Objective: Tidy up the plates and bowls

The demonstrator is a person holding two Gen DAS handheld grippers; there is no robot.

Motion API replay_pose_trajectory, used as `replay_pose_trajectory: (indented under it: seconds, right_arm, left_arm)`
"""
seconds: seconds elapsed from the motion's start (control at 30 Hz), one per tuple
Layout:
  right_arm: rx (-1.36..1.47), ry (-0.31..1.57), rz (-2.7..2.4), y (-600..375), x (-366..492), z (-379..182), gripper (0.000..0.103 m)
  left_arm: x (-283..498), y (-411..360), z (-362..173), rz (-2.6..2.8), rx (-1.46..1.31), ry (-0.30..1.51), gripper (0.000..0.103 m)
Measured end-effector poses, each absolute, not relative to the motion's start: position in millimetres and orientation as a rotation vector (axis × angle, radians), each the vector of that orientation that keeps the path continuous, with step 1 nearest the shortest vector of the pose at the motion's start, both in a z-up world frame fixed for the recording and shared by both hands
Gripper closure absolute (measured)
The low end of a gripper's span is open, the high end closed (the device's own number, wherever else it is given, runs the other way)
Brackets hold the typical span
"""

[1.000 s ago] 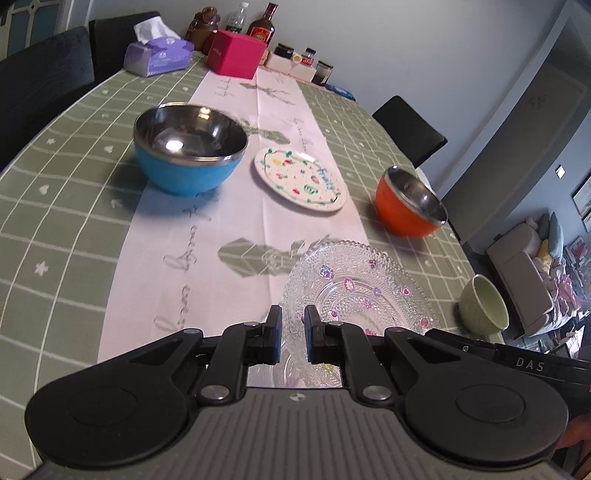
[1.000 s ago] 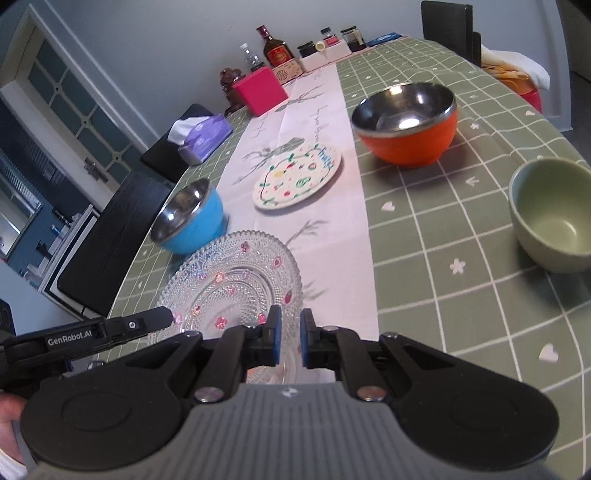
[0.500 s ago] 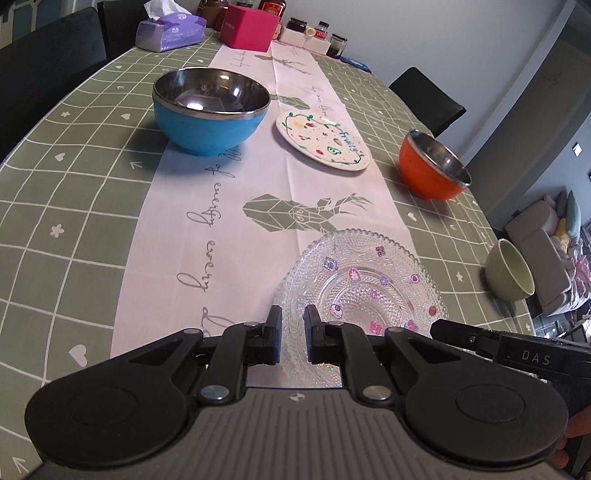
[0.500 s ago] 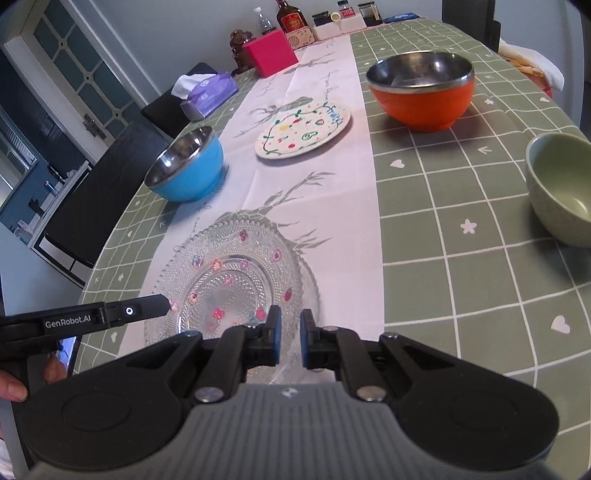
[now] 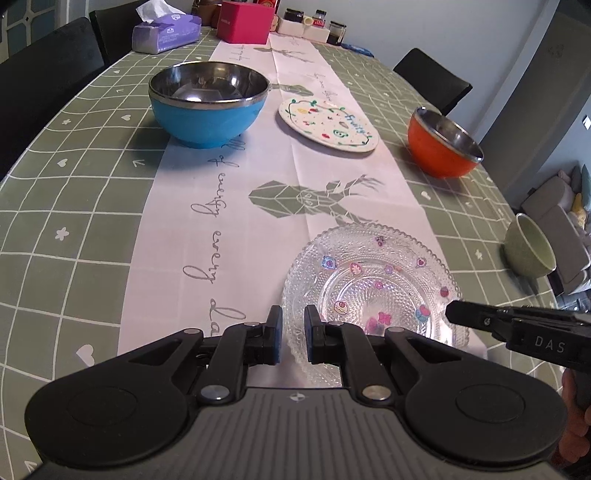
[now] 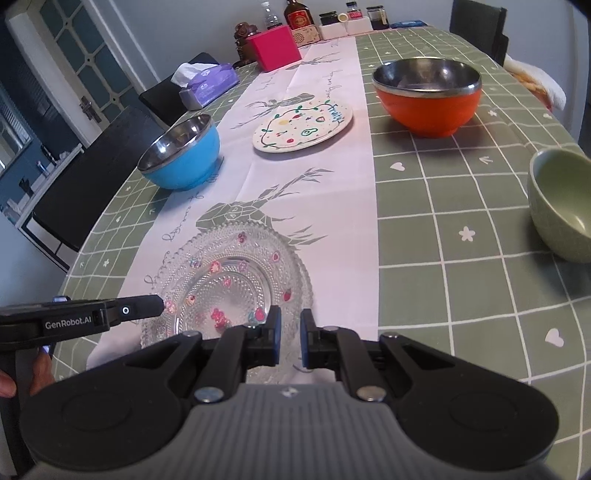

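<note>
A clear glass plate point(image 5: 369, 280) point(image 6: 236, 273) with small coloured flowers lies low over the white table runner, held from both sides. My left gripper point(image 5: 293, 332) point(image 6: 159, 304) is shut on its left rim. My right gripper point(image 6: 289, 336) point(image 5: 450, 314) is shut on the opposite rim. Farther up the runner lies a painted white plate point(image 5: 327, 123) point(image 6: 303, 127). To its left stands a blue steel-lined bowl point(image 5: 207, 110) point(image 6: 184, 162). An orange bowl point(image 5: 439, 151) point(image 6: 428, 107) and a pale green bowl point(image 5: 528, 251) point(image 6: 565, 206) sit on the right.
The table wears a green checked cloth point(image 5: 74, 206). At its far end are a purple tissue box point(image 5: 166, 33), a pink box point(image 5: 245, 22) and several jars and bottles point(image 6: 332, 18). Dark chairs point(image 5: 44, 74) stand along the sides.
The glass plate has come toward the near end of the table with both grippers and uncovered the deer print. Both cameras have tipped further down.
</note>
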State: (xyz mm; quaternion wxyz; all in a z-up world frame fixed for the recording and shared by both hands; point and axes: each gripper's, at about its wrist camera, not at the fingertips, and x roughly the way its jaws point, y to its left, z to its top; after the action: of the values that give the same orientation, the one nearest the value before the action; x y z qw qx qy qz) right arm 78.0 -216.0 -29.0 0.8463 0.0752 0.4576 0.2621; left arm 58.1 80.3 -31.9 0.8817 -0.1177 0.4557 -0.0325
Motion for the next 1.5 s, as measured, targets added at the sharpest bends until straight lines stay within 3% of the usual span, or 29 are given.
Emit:
replay_pose_trajectory:
  seconds: [0.3,0.53,0.77,0.83,1.0,1.33,1.5]
  right_arm:
    - [0.071,0.930,0.536,-208.2,75.6,-27.3,0.095]
    - [0.087,0.934,0.551,-207.4,75.5,-27.2,0.081]
    - [0.099,0.931,0.543,-208.1,75.3,-26.0,0.077]
    - [0.108,0.926,0.539,-209.5,76.0,-25.4,0.068]
    - [0.141,0.922,0.527,-213.7,79.1,-24.1,0.063]
    - [0.272,0.912,0.489,-219.7,112.5,-23.8,0.064]
    - [0.344,0.948,0.481,-218.9,139.3,-31.1,0.065]
  left_arm:
    - [57.4,77.7,-31.4,-0.062,-0.219,0.938,0.090]
    - [56.9,78.0,-31.1,-0.063,-0.225,0.936,0.090]
    - [56.8,81.2,-28.2,-0.067,-0.248,0.917,0.090]
    - [56.8,82.4,-27.4,-0.070,-0.257,0.908,0.086]
    - [58.2,84.1,-23.5,-0.071,-0.270,0.870,0.075]
    - [85.3,87.5,-15.9,-0.069,-0.274,0.818,0.072]
    - [106.5,85.5,-19.9,-0.076,-0.246,0.827,0.065]
